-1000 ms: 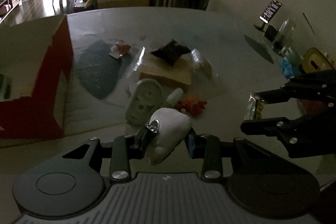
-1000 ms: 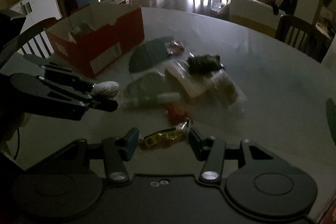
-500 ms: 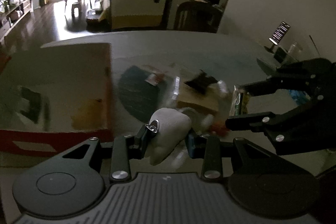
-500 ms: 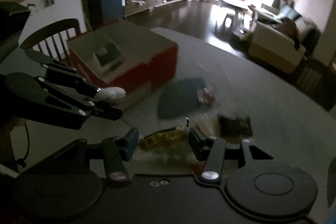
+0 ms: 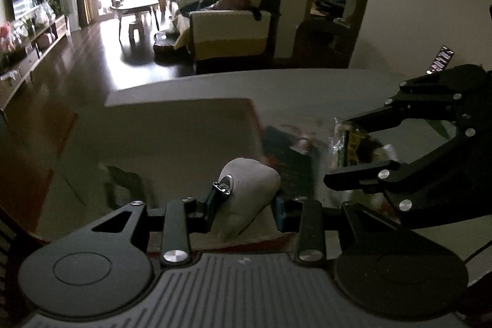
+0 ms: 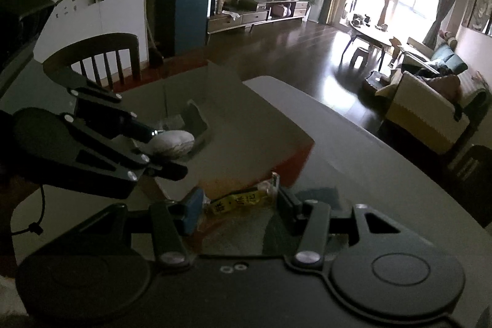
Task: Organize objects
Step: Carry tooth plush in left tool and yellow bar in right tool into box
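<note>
Left wrist view: mounted behind left gripper, looking forward along fingers, tilted down over red box close below; beyond, table, then sofa and bright window far off. Right gripper enters from right edge, near.

Right wrist view: mounted behind right gripper, facing forward and slightly leftward over same red box, close; TV wall and window far behind. Left gripper enters from left, near.

Shared between views: box, table, sofa, coffee table, window, each opposite gripper.
</note>
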`<state>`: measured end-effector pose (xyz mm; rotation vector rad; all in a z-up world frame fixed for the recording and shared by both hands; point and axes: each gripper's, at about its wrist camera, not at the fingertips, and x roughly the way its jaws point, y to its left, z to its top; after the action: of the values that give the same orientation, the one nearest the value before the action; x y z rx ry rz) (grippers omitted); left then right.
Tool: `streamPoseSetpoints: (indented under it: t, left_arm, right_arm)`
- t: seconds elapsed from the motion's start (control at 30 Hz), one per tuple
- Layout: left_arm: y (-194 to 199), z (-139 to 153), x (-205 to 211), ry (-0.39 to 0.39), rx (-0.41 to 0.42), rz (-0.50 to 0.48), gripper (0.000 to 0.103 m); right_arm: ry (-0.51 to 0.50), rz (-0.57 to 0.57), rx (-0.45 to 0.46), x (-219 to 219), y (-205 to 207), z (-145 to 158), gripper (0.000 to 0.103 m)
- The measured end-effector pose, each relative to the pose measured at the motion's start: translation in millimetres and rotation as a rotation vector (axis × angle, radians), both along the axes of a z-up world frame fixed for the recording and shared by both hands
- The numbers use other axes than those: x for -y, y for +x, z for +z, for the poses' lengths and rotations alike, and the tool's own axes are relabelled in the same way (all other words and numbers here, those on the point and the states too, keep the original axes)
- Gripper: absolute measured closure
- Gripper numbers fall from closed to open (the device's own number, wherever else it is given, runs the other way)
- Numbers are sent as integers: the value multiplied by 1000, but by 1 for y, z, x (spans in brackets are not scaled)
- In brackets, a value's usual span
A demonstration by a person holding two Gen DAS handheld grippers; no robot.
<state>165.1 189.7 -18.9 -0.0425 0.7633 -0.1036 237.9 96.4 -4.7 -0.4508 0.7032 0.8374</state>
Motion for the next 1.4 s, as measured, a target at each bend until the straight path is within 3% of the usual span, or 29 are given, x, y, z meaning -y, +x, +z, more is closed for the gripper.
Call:
streamPoseSetpoints:
  t: [0.37, 0.67, 0.9, 1.4]
  left_arm:
    - [43, -6, -56, 111, -14, -6, 68]
    - [88, -22, -69, 139, -70, -35, 68]
    - [125, -50, -68, 217, -154, -68, 68]
    - [169, -90, -62, 152, -352, -108, 68]
  right_arm:
    - [-61, -8, 6, -58, 29, -18, 52]
    - [-108, -19, -42, -87, 52, -46, 52]
    - [-174, -45, -79, -106, 65, -70, 52]
    - [-278, -45, -220, -124, 64, -111, 53]
